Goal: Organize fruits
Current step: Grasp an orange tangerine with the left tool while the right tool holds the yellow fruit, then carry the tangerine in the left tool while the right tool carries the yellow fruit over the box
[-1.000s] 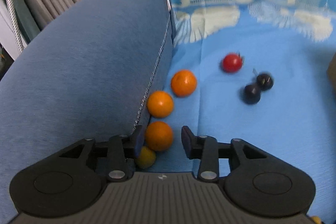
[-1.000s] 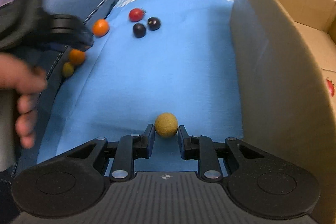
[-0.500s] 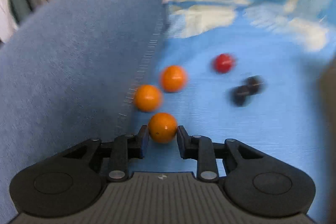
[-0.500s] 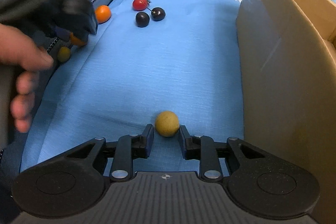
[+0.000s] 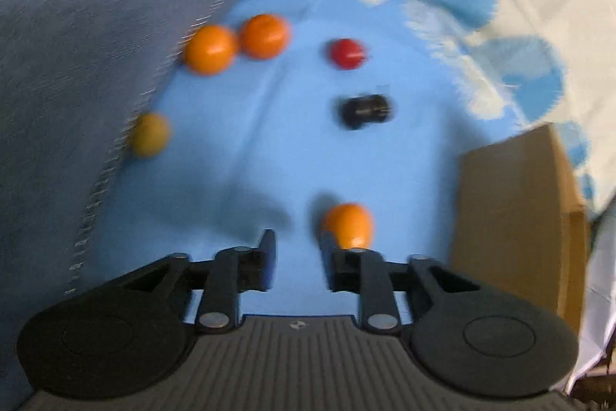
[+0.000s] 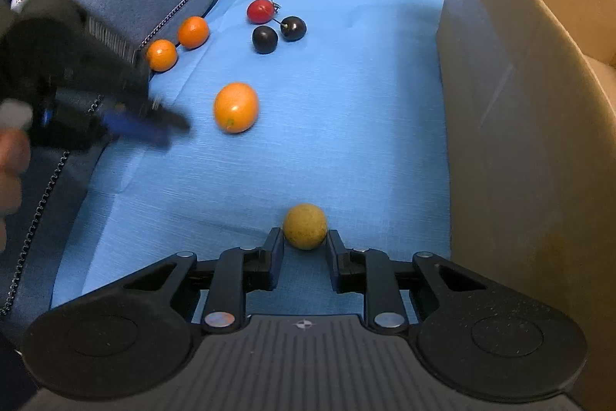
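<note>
Blue bedsheet point(image 6: 346, 149) slopes: the orange point(image 6: 235, 107), loose beside the empty, parted left tongs point(image 5: 296, 249), may roll, while the right tongs point(image 6: 305, 245) grip a yellow fruit point(image 6: 305, 226) at bottom centre.

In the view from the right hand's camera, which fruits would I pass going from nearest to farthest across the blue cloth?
Yellow-brown round fruit between the jaws → big orange fruit → small orange fruit by the cushion → second small orange fruit → red tomato.

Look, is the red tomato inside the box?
No, the tomato lies out on the blue cloth, well apart from the box.
</note>
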A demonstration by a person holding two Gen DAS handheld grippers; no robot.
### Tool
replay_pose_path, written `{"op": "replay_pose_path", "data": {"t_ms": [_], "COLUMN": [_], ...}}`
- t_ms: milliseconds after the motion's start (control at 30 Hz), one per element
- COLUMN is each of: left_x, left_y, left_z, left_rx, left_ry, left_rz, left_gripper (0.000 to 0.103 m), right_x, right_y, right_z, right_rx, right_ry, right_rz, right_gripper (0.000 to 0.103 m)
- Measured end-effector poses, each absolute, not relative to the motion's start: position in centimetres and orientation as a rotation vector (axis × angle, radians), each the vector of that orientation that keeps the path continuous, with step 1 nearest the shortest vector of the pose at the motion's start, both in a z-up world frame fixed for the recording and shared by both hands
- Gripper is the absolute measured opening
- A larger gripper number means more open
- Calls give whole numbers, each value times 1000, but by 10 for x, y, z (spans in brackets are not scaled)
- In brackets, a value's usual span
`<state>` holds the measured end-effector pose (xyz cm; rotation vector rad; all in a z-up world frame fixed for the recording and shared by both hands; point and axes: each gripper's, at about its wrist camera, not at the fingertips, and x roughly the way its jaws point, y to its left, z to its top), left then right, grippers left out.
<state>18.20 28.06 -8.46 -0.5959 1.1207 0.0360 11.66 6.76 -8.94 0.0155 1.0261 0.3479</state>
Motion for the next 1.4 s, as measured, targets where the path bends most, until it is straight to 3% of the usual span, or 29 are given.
{"op": "replay_pose_path", "data": {"t_ms": [333,833,900,933,1400], "left_x": [203,230,231,231,199], "left_y": [234,177,177,177,204], "left_z": [-92,-109,-110,-110,-94], "left_rx": [-439,-270,-262,-261,-128], "left_ry": [1115,1138,1138,1135,1147], "left_rz": [-54,-154,-158,-164,10], "left_gripper": [48,47,46,38,39], "right_x": [118,120,120,120,112], "right_y": [68,63,61,61,67], "right_z": [-90,-90,-90,-90,-88], "right_rx": [-1,28,28,26,-53], "right_ry": [1030,1037,1036,1034,1008], "right_rz": [363,365,368,370,338], "right_gripper": [25,24,24,25,25]}}
